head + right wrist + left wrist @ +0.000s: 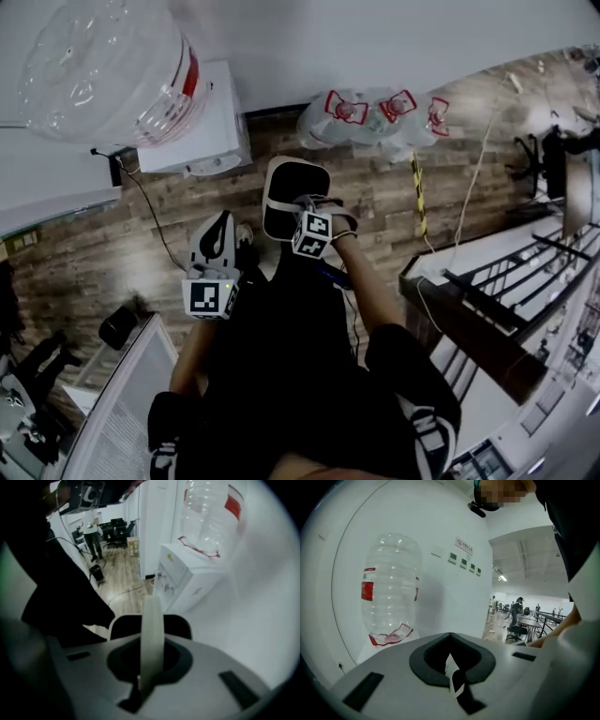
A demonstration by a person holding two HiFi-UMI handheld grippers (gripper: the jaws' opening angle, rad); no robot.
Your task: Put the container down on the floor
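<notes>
**On the brown wood-plank floor [94, 253], both tongs closed and empty**

In the upper left of the head view, a large clear plastic water container with a red label [103, 70] sits neck-down on a white box-shaped water dispenser [211, 127]. The dispenser stands on the floor against a plain white wall [394, 37]. At the upper centre, a cluster of clear plastic containers with red handles [375, 117] lies on the planks at the foot of that wall.

A thin black cable [150, 211] runs from the dispenser down across the boards. Further right, a yellow-and-black striped strip [419, 197] and a thin white cable [473, 178] cross the floor, near a black metal railing [534, 272] at the right edge.

The left tongs [220, 234] and the right tongs [292, 183] hang at the centre of the frame above the person's black-clad legs [300, 375], apart from every container. Each pair of jaws stands pressed together with nothing between. At the right of the left gripper view, the room opens into a long lit hall [525, 606].
</notes>
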